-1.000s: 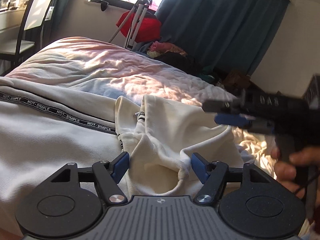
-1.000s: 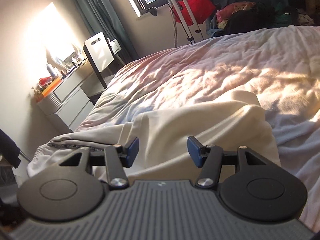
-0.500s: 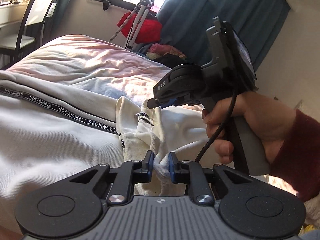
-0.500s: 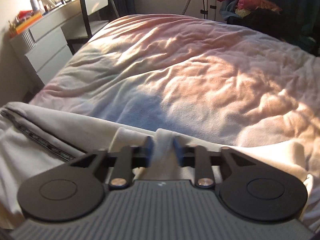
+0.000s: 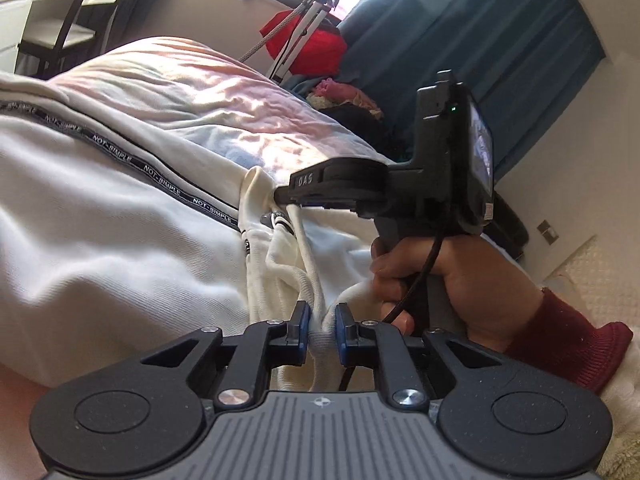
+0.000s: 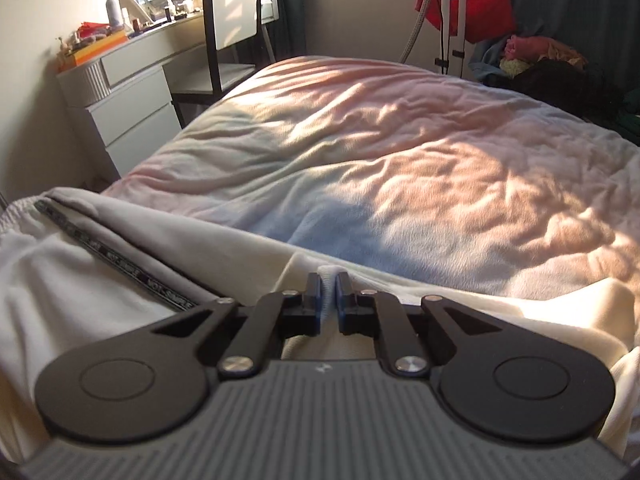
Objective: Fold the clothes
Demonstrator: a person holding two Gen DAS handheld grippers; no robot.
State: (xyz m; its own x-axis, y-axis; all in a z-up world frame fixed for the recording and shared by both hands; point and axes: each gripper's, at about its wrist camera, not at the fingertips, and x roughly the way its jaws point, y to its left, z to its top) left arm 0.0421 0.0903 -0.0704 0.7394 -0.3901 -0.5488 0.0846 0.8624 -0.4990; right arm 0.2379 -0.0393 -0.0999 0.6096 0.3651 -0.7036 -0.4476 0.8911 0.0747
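Observation:
A cream-white garment (image 5: pixel 100 248) with a black "NOT-SIMPLE" tape stripe (image 5: pixel 160 180) lies on the bed. My left gripper (image 5: pixel 322 330) is shut on a ribbed hem fold of the garment at its near edge. My right gripper (image 5: pixel 280 196), held in a hand, is shut on a fold of the garment farther in. In the right wrist view the right gripper (image 6: pixel 328 296) pinches a cream fold of the garment (image 6: pixel 80 280), with the stripe (image 6: pixel 120 260) to its left.
A pink-and-blue quilt (image 6: pixel 400 152) covers the bed beyond the garment. A white dresser (image 6: pixel 120 96) and a chair (image 6: pixel 232 32) stand at the far left. A red bag (image 6: pixel 472 4), a clothes pile (image 6: pixel 540 60) and blue curtains (image 5: pixel 460 60) stand behind the bed.
Both grippers went from open to shut on folds of the garment. The right gripper came in above the garment near the left one, and both views have since shifted a little.

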